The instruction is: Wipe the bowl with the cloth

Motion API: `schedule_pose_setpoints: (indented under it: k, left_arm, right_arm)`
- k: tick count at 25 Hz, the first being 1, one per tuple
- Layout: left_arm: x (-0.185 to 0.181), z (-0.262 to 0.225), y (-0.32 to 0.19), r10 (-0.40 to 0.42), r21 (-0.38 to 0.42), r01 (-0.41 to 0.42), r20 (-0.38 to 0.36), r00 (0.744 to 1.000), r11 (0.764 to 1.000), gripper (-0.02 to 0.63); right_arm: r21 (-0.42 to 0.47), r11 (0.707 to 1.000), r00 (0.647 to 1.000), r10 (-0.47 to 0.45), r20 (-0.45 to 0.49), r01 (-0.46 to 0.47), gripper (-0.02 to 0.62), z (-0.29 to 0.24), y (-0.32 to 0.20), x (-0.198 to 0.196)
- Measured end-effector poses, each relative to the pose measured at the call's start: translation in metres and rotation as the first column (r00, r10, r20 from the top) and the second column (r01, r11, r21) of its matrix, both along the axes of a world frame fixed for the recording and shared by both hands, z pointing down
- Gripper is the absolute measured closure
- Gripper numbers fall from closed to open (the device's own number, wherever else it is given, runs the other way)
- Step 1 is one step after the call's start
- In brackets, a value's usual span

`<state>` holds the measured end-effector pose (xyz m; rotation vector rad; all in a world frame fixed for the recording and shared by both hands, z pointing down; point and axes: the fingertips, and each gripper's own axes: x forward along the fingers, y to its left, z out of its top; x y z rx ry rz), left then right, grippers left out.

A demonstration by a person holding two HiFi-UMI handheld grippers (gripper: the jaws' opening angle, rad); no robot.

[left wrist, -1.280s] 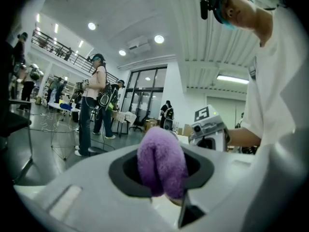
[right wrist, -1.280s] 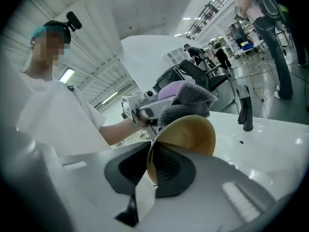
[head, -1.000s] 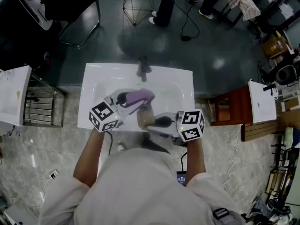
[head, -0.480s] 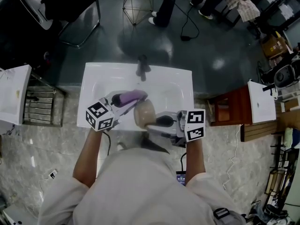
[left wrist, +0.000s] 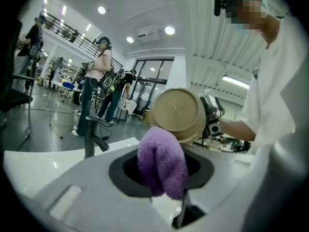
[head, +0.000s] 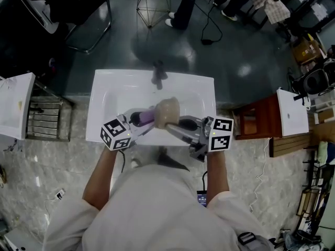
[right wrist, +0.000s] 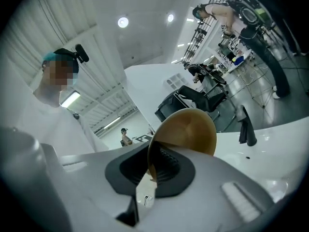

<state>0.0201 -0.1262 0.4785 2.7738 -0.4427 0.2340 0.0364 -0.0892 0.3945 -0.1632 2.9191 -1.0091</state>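
Note:
A tan bowl [head: 168,112] hangs tilted over the white sink [head: 104,95]. My right gripper [head: 172,124] is shut on its rim, and its jaws have just been closing with that rim between them. In the right gripper view the bowl [right wrist: 189,131] stands on edge in the right gripper [right wrist: 152,170], hollow side towards the faucet. My left gripper [head: 142,119] is shut on a purple cloth [head: 148,116], just left of the bowl. In the left gripper view the cloth [left wrist: 161,164] bulges from the left gripper [left wrist: 166,180], with the bowl's underside [left wrist: 177,114] close behind it.
A dark faucet [head: 158,75] stands at the sink's far edge. A white stand with a metal rack [head: 46,116] sits to the left, a red-brown cabinet [head: 260,118] to the right. People's legs [head: 186,4] and cables are on the floor beyond.
The right gripper has raised the bowl and carried it away from the person, over the cloth's tip. The left gripper with the cloth has sunk a little and drawn back.

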Motion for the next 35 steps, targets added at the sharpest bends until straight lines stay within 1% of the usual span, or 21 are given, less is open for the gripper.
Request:
schedule_pose_setpoints:
  k: [4, 10, 14, 17, 20, 24, 27, 29, 32, 35]
  left_arm:
    - [0.005, 0.001, 0.006, 0.017, -0.022, -0.017, -0.018, 1.0, 1.0, 0.488]
    - [0.013, -0.001, 0.017, 0.055, -0.027, -0.056, -0.024, 0.998, 0.998, 0.488]
    - [0.015, -0.006, 0.02, 0.076, -0.016, -0.076, -0.037, 0.996, 0.997, 0.488]
    - [0.016, -0.014, 0.02, 0.082, -0.002, -0.082, -0.057, 0.995, 0.997, 0.488]
    - [0.015, -0.023, 0.018, 0.079, 0.024, -0.078, -0.063, 0.995, 0.997, 0.488]
    - [0.008, -0.034, 0.011, 0.063, 0.06, -0.059, -0.064, 0.996, 0.996, 0.488]
    - [0.004, -0.043, 0.005, 0.046, 0.078, -0.04, -0.081, 0.996, 0.996, 0.488]
    - [0.001, -0.049, 0.001, 0.034, 0.09, -0.026, -0.092, 0.995, 0.996, 0.488]
    - [-0.004, -0.057, -0.007, 0.005, 0.101, 0.006, -0.115, 0.993, 0.995, 0.488]
    - [-0.009, -0.06, -0.015, -0.021, 0.112, 0.034, -0.116, 0.993, 0.993, 0.488]
  right_arm:
    - [-0.021, 0.996, 0.996, 0.085, -0.015, -0.085, 0.583, 0.005, -0.014, 0.005]
    - [-0.045, 0.981, 0.979, 0.184, -0.085, -0.189, 0.583, 0.021, -0.031, 0.012]
    - [-0.042, 0.971, 0.962, 0.224, -0.157, -0.233, 0.583, 0.035, -0.04, 0.014]
    - [-0.027, 0.966, 0.94, 0.243, -0.24, -0.257, 0.583, 0.049, -0.043, 0.016]
    - [-0.024, 0.965, 0.922, 0.243, -0.302, -0.262, 0.583, 0.06, -0.042, 0.017]
    - [-0.029, 0.967, 0.919, 0.231, -0.318, -0.253, 0.583, 0.062, -0.042, 0.017]
    - [-0.022, 0.971, 0.909, 0.213, -0.357, -0.237, 0.583, 0.068, -0.039, 0.015]
    - [-0.027, 0.977, 0.909, 0.188, -0.372, -0.213, 0.583, 0.072, -0.034, 0.011]
    - [-0.038, 0.989, 0.917, 0.12, -0.381, -0.145, 0.583, 0.075, -0.023, 0.003]
    - [-0.05, 0.994, 0.929, 0.073, -0.363, -0.098, 0.583, 0.074, -0.015, -0.003]
